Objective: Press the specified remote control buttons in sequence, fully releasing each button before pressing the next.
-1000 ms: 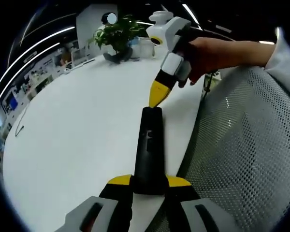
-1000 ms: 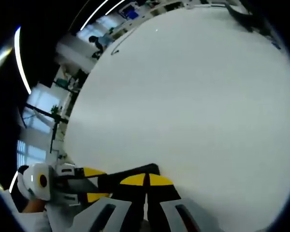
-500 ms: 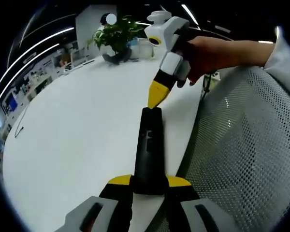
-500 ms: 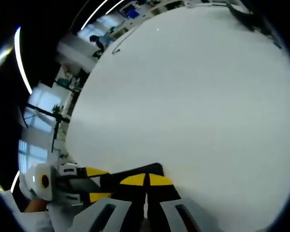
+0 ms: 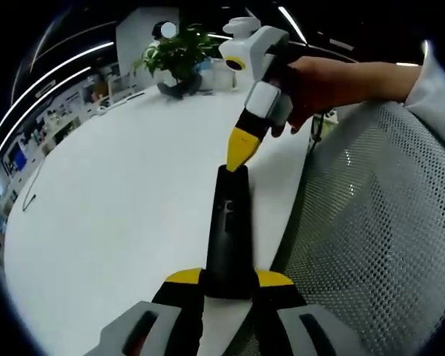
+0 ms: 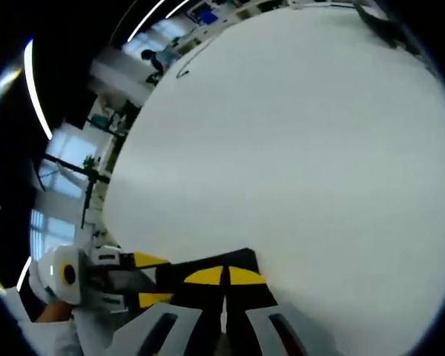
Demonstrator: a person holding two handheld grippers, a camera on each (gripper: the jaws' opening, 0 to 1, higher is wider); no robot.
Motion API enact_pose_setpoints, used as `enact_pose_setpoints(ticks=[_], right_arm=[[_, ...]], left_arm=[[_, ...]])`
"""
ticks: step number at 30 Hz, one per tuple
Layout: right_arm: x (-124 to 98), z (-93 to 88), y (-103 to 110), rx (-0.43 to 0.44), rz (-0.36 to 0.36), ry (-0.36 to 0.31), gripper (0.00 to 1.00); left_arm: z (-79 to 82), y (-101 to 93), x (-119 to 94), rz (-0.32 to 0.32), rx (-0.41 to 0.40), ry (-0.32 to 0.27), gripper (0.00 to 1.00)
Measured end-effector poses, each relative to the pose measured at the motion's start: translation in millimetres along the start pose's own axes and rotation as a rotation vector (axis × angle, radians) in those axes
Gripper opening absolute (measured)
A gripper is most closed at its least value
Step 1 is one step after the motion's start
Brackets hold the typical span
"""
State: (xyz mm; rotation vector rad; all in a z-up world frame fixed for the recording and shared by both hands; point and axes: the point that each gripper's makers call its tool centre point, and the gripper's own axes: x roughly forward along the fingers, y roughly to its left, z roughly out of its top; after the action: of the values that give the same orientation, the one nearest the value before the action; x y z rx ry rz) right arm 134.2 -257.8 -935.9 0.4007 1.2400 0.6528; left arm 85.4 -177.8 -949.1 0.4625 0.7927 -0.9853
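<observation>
A black remote control lies lengthwise over the white table, its near end clamped between my left gripper's yellow-tipped jaws. My right gripper comes down from the upper right, held by a hand, jaws shut, its yellow tip touching the remote's far end. In the right gripper view the shut right gripper rests on the remote, and the left gripper holds the remote from the left.
A potted plant stands at the table's far edge. A grey mesh chair back fills the right side beside the table edge. A thin cable lies at the far left of the table.
The right gripper's tip has crept slightly along the remote's far end; the right gripper view has shifted a little. The left gripper holds still.
</observation>
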Motion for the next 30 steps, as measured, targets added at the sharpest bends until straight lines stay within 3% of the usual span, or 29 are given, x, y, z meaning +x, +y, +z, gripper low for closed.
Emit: enact_pose_setpoints(ticks=[30], right_arm=[[1.5, -1.2, -0.5, -0.003, -0.019, -0.010, 0.00]], left_arm=[[0.3, -0.9, 0.1, 0.001, -0.001, -0.003, 0.24]])
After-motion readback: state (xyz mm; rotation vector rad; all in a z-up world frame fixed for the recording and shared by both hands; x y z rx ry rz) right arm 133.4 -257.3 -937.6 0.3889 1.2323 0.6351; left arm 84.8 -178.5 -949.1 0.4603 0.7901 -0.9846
